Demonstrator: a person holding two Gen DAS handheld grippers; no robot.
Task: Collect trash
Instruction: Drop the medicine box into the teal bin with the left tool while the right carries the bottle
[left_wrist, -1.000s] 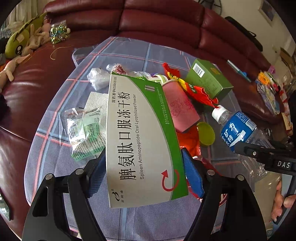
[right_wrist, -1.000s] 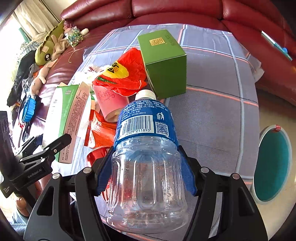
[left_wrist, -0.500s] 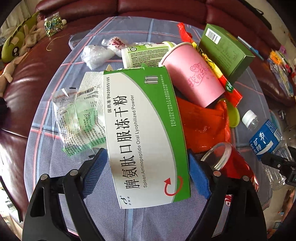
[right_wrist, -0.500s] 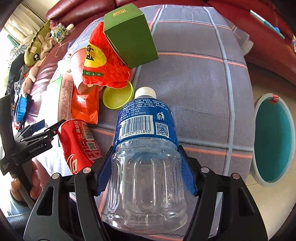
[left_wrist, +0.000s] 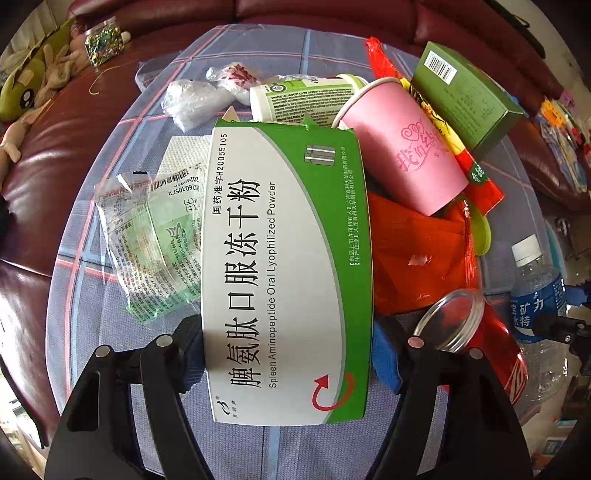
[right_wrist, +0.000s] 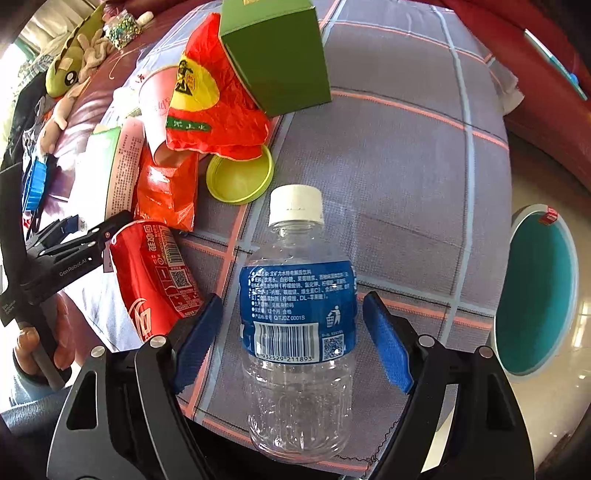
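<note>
Two tongs: left tongs (left_wrist: 288, 354) closing around medicine box (left_wrist: 284, 266); right tongs (right_wrist: 291, 336) opening, clear of bottle (right_wrist: 297, 325).

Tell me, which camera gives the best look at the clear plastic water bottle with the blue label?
The right wrist view: the clear plastic water bottle lies whole and centred between the opening jaws, pads clear of it. The left wrist view shows it only at its right edge, partly hidden.

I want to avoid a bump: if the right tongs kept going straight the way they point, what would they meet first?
Probably the clear water bottle, which lies between the opening fingers of the right tongs with gaps on both sides. Right under it is the checked tablecloth; how far off is hard to judge.
</note>
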